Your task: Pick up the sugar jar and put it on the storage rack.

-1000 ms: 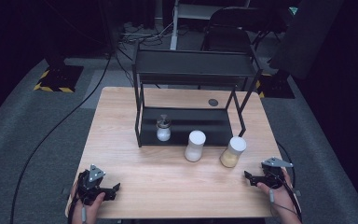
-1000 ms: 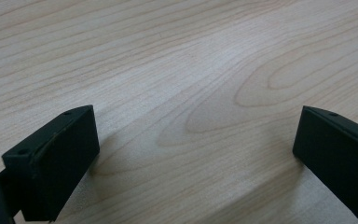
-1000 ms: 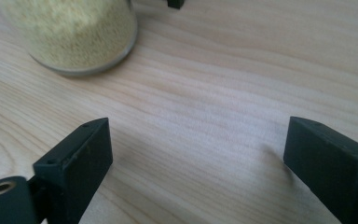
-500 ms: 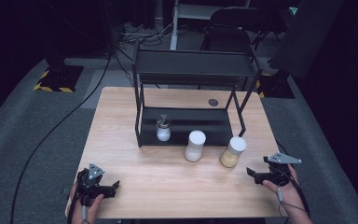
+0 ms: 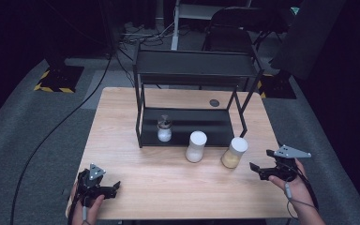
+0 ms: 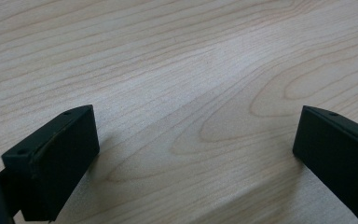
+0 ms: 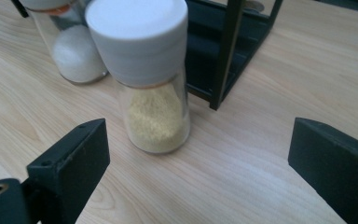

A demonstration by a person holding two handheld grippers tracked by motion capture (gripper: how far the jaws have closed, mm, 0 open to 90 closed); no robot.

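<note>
A clear glass shaker jar of yellow granules with a white screw cap [image 7: 151, 79] stood upright near the right edge of the light wooden table [image 5: 122, 117], just in front of the right front leg of a black metal two-tier shelf rack [image 5: 194, 70]. It was free of any grip, likely waiting to be picked up and shelved. The right gripper [image 5: 261, 170] hovered just beside it, nearer the table's right front corner, its jaws having just spread wide with nothing between them, aimed at the jar as if lining up a grasp. A second white-capped glass jar of white powder [image 5: 196, 146] stood just left of the first. A small stoppered glass bottle of white grains [image 5: 164, 129] already sat on the rack's lower shelf. The left gripper [image 5: 113, 186] rested at the table's left front corner, jaws spread and empty, apparently idle.
</note>
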